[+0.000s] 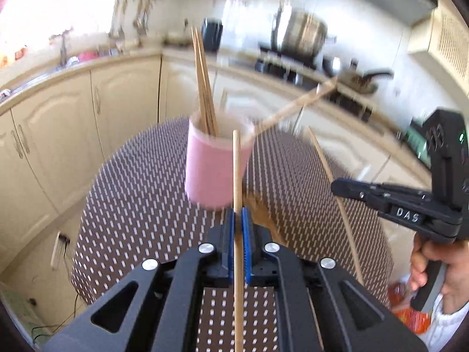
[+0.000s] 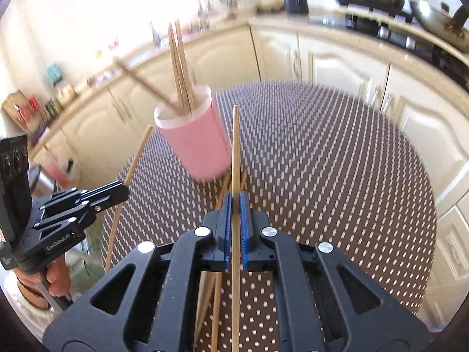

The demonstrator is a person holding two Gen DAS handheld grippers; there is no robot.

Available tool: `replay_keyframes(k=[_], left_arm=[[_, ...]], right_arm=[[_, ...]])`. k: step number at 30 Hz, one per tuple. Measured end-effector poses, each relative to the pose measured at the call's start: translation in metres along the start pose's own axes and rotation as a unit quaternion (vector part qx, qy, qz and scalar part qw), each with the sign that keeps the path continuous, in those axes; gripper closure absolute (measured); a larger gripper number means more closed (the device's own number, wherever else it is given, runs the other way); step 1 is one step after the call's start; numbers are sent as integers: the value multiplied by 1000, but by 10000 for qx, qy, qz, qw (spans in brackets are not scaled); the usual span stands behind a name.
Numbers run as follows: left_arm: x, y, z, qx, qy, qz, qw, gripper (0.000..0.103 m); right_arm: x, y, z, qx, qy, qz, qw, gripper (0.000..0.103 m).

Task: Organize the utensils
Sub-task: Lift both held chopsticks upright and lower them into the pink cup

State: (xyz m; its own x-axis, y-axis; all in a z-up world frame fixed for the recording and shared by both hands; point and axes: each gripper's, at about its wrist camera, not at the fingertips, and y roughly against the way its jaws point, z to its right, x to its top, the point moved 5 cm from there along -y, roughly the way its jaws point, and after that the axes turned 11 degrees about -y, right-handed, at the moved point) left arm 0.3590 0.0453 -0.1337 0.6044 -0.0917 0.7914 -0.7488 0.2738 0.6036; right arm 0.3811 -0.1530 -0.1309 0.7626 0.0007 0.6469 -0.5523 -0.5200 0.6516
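My left gripper (image 1: 238,214) is shut on a single wooden chopstick (image 1: 236,170) that points up toward the pink cup (image 1: 217,164). Several chopsticks (image 1: 203,88) stand in the cup and one leans out over its right rim. My right gripper (image 2: 236,199) is shut on another chopstick (image 2: 235,146), just right of the pink cup (image 2: 196,143). Each gripper shows in the other's view: the right gripper (image 1: 337,189) with its stick at the right, the left gripper (image 2: 126,190) with its stick at the left. Loose chopsticks (image 2: 217,293) lie on the table under the right gripper.
The round table (image 2: 337,161) wears a brown cloth with white dashes. Cream kitchen cabinets (image 1: 58,129) and a counter wrap around behind it, with a pot (image 1: 302,33) and a pan on the stove. An orange bag (image 1: 410,314) sits low at the right.
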Motion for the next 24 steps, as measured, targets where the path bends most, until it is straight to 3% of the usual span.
replay_keyframes(k=[2,10,18,24], left_arm=[[13,14,-4,13,92,490,9988,97],[67,33,-22,226,201,1721,9846,97],[127,24,-35,431,359,2646,9627,97],[150,-3,-46,504,498,2976,9521,97]], right_arm=[[12,10,-2,183,-48,299,9994,97],[63,28,-28,565,-42,1404,9885,97],[126,13,-44,904,-43,2330,9683,97],[153,-5,-55,1188,32,2664,9565,97]])
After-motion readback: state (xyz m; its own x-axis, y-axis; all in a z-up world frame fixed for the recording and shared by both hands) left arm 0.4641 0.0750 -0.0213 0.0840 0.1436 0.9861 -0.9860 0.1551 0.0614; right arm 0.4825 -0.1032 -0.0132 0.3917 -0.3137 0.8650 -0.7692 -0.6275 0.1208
